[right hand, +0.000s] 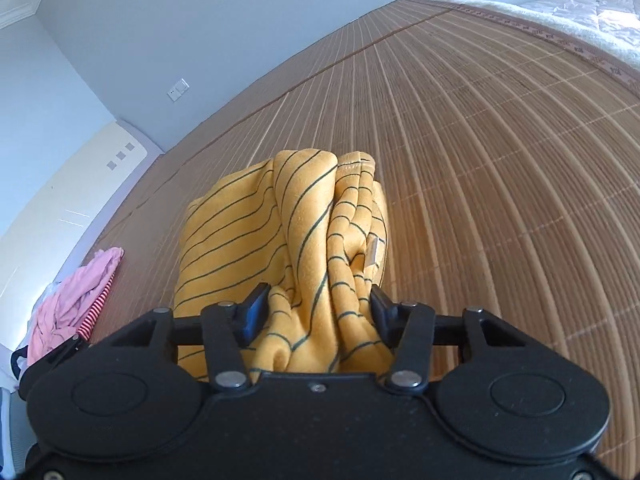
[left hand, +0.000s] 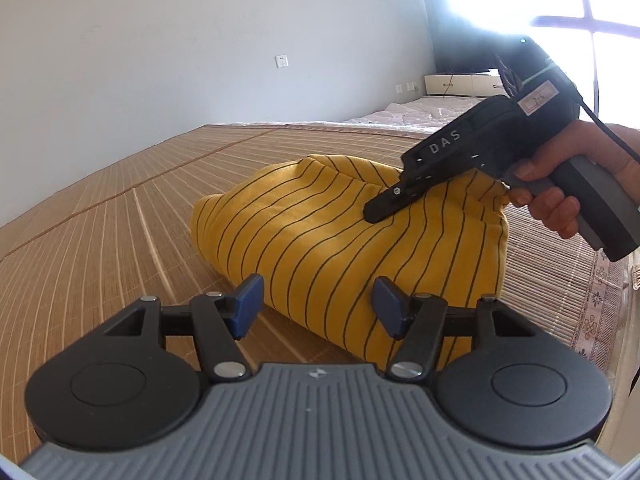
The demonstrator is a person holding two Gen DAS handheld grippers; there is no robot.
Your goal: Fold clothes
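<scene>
A yellow garment with thin dark stripes [left hand: 328, 240] is lying bunched in a mound on a bamboo mat [left hand: 120, 216] that is covering a bed, toward the near right part of the mat in the left wrist view. The left gripper [left hand: 318, 306] is hovering just in front of the mound with its jaws spread wide and released; the blue pads [left hand: 248, 304] are sitting on either side of the garment's near edge without pinching it. The right gripper [right hand: 316, 312] is reaching into the far right side of the garment, and its own camera is showing thick folds of the yellow cloth gathered between its jaws, which are standing fairly wide yet grasping the bundle, cloth pressing against both pads. A hand [left hand: 576, 184] is holding the right gripper's grey handle at the right of the left wrist view. Far beyond the mat a white quilt [left hand: 420, 110] is lying on the bed, and a pink garment [right hand: 76, 292] is heaped at the left edge of the right wrist view.
</scene>
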